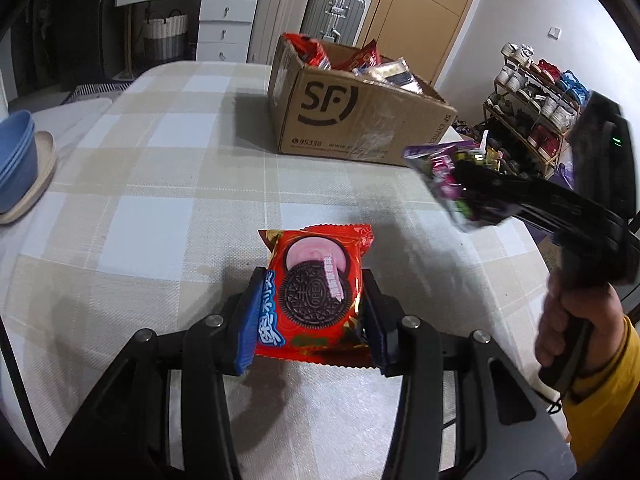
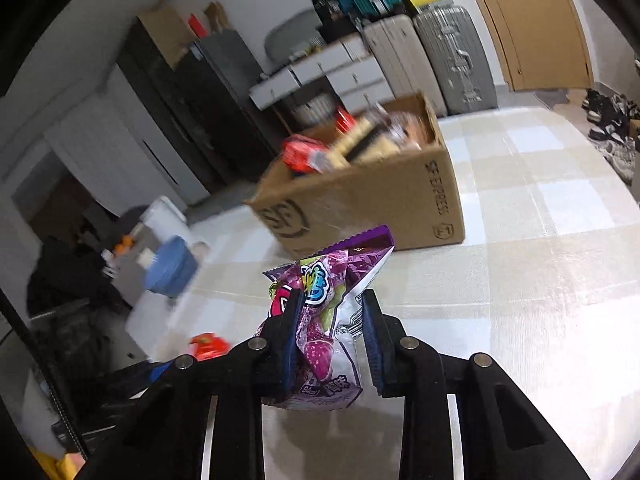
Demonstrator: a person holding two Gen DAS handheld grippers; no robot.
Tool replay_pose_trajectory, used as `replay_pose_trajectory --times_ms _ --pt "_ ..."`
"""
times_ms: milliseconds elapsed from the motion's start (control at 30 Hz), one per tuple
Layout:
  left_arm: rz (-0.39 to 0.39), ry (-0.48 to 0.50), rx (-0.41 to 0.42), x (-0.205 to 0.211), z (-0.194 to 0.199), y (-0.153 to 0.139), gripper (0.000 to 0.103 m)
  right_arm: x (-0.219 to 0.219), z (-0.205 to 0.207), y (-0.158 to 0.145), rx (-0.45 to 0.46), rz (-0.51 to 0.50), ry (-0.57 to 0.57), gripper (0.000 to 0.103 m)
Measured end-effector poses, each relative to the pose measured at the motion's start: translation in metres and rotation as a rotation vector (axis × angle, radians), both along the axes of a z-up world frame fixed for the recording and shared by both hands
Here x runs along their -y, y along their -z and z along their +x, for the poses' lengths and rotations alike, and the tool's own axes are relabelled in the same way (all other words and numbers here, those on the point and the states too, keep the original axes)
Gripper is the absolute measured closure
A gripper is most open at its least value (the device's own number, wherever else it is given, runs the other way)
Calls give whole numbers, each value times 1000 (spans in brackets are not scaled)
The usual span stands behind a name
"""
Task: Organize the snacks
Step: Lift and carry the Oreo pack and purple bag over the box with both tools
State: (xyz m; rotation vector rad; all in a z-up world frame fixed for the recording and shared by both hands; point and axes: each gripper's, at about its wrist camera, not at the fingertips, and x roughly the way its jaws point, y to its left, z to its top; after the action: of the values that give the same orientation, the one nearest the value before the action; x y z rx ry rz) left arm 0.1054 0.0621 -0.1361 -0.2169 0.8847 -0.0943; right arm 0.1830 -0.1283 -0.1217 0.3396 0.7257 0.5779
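Observation:
My left gripper [image 1: 312,280] is shut on a red Oreo packet [image 1: 316,292] and holds it just above the checked tablecloth [image 1: 160,184]. My right gripper [image 2: 330,300] is shut on a purple candy bag [image 2: 332,312], held in the air above the table. That gripper and bag also show in the left wrist view [image 1: 448,176], to the right. A cardboard SF box [image 1: 356,120] full of snack packets stands at the far side of the table; it shows blurred in the right wrist view [image 2: 380,192]. The Oreo packet appears as a red blur in the right wrist view [image 2: 208,345].
Stacked blue bowls [image 1: 16,160] on a beige plate [image 1: 44,164] sit at the table's left edge. A shoe rack [image 1: 532,108] stands right of the table. Suitcases [image 1: 332,12], white drawers [image 1: 224,28] and a door [image 1: 424,4] line the far wall.

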Motion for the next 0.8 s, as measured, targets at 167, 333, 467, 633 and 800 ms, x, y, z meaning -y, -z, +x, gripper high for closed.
replay_pose_trajectory --times_ms 167,333,467,633,800 --pt "25 4 27 6 -18 -19 62 14 -46 -29 82 55 -33 75" --pt "37 -4 49 10 -39 -34 62 22 -84 -44 112 125 -52 75" --pt "60 -19 90 11 -59 -48 62 34 -117 -44 127 161 -50 75" --pt "64 -3 122 16 -78 -65 62 41 -151 -42 153 163 -43 75" --pt "55 7 139 23 -94 -78 62 47 -172 -41 174 143 -38 75"
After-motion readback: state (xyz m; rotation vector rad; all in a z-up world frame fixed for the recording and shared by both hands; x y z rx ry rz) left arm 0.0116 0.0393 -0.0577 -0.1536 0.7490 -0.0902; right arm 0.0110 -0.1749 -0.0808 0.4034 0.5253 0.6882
